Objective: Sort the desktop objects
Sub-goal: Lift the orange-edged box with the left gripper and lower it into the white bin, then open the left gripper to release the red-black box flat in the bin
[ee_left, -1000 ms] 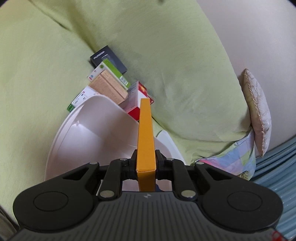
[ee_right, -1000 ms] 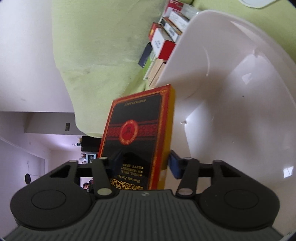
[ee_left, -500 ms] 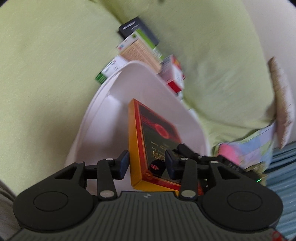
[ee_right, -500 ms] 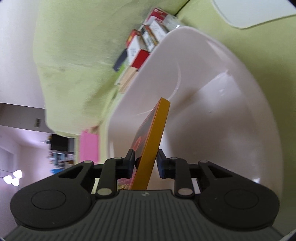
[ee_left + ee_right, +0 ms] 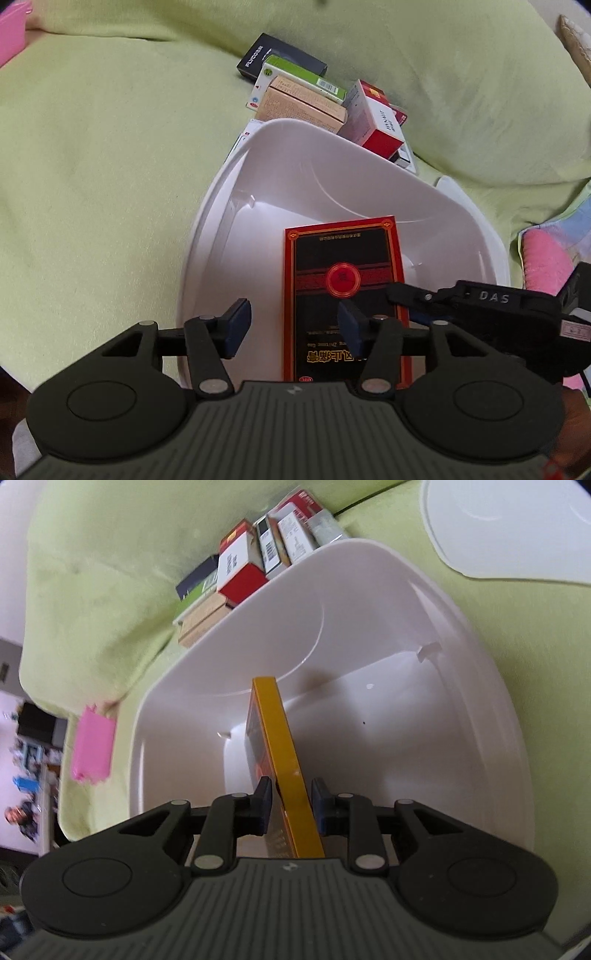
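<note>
A flat black-and-red box (image 5: pixel 343 280) with yellow edges (image 5: pixel 284 746) hangs inside the white plastic bin (image 5: pixel 295 147). My right gripper (image 5: pixel 291 803) is shut on its near end, edge-on between the pads. In the left wrist view that gripper's black housing (image 5: pixel 491 301) comes in from the right onto the box's right edge. My left gripper (image 5: pixel 293 326) is open over the bin's near side with nothing between its fingers. One of its fingers (image 5: pixel 351 326) overlaps the box face in the picture. The bin (image 5: pixel 369 550) holds nothing else that I can see.
A pile of several small cartons (image 5: pixel 314 96) lies just behind the bin against the green-covered sofa back (image 5: pixel 424 55); the cartons (image 5: pixel 243 572) also show beyond the rim. A white lid (image 5: pixel 498 528) lies on the cover. A pink item (image 5: pixel 92 753) and a pink cushion (image 5: pixel 546 258) sit at the sides.
The left gripper let go of the box and opened. The right gripper took hold of it, turned it and lowered it into the white bin.
</note>
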Demonstrator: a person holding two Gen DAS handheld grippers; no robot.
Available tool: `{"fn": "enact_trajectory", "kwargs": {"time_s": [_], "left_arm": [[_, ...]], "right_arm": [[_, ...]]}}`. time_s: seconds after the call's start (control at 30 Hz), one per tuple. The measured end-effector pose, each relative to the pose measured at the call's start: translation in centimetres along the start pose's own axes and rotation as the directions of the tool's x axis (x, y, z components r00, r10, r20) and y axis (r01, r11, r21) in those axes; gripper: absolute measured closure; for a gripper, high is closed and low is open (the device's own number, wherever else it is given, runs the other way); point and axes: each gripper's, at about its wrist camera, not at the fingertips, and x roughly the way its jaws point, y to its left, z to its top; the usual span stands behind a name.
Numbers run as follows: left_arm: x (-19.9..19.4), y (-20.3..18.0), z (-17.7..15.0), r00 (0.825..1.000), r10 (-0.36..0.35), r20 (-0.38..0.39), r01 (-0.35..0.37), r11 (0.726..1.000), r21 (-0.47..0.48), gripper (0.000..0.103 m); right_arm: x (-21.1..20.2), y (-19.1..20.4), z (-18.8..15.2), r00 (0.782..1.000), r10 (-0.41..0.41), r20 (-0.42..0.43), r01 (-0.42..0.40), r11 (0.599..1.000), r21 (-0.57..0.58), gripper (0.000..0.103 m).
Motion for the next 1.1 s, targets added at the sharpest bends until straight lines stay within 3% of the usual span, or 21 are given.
{"fn": "enact_trajectory", "kwargs": {"time_s": [0.2,0.33,0.7,1.1], "left_arm": [[-2.4,-0.7,-1.7,0.999,0.034,0.031,-0.036,0.998,0.060,0.047],[-3.2,-1.1,-2.3,0.997,0.059,0.057,-0.064,0.994,0.090,0.047],[-4.2,-1.1,-2.8,0.994,0.066,0.084,-0.072,0.994,0.078,0.047],[-3.1,-0.9,-2.1,0.994,0.061,0.090,-0.069,0.994,0.080,0.047]], "right_arm": [[1.5,1.5,-0.4,0.984,-0.128,-0.120,0.106,0.979,-0.174,0.076],[2.6,2.4,-0.6,0.969,-0.166,-0.185,0.119,0.963,-0.241,0.076],[6.7,4.2,0.6,0.936,-0.257,-0.240,0.168,0.926,-0.338,0.077],[7.5,4.9,0.4,0.938,-0.267,-0.219,0.171,0.910,-0.378,0.077]]}}
